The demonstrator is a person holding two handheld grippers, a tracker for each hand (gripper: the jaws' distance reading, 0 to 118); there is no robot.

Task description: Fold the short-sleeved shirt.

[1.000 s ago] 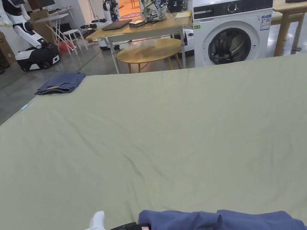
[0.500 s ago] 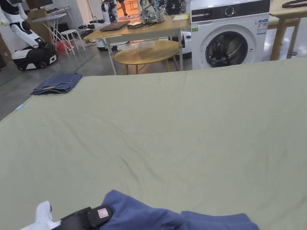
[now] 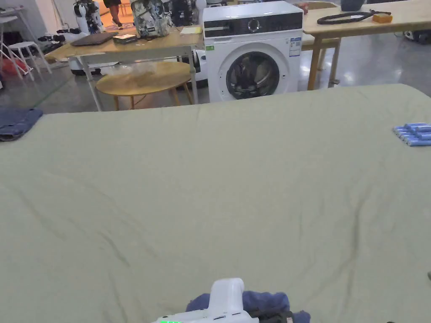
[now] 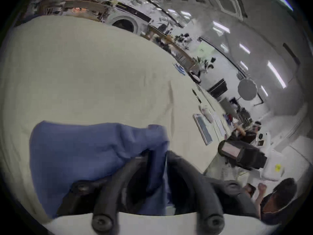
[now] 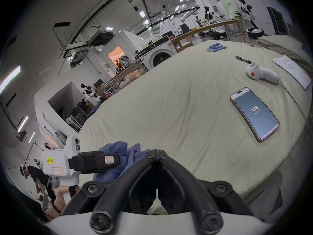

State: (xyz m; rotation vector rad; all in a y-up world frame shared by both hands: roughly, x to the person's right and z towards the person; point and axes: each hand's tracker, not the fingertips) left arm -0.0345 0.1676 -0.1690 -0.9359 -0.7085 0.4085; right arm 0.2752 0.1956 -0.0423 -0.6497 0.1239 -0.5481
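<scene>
The shirt, a blue bunched heap, is lying at the near edge of the sheet, the pale green cloth that is covering the whole work surface. In the head view the white body of a gripper is rising just in front of the heap, partly hiding it.

In the left gripper view, the left gripper is pinching the shirt: a fold of blue cloth is running down between its two black jaws, which are pressing on it from both sides, while the rest of the cloth is spreading out over the sheet to one side. The right gripper is hanging in the air off the sheet's edge, well apart from the cloth.

In the right gripper view, the right gripper is sitting with its jaws drawn tight together, tip against tip, with nothing between them, just beside the shirt and above the sheet. The left gripper is reaching into the heap from the side.

Elsewhere on the sheet, far from the shirt, a phone, a white handheld device, a paper and a row of blue cylinders are lying. Beyond the sheet's far edge a washer is standing.
</scene>
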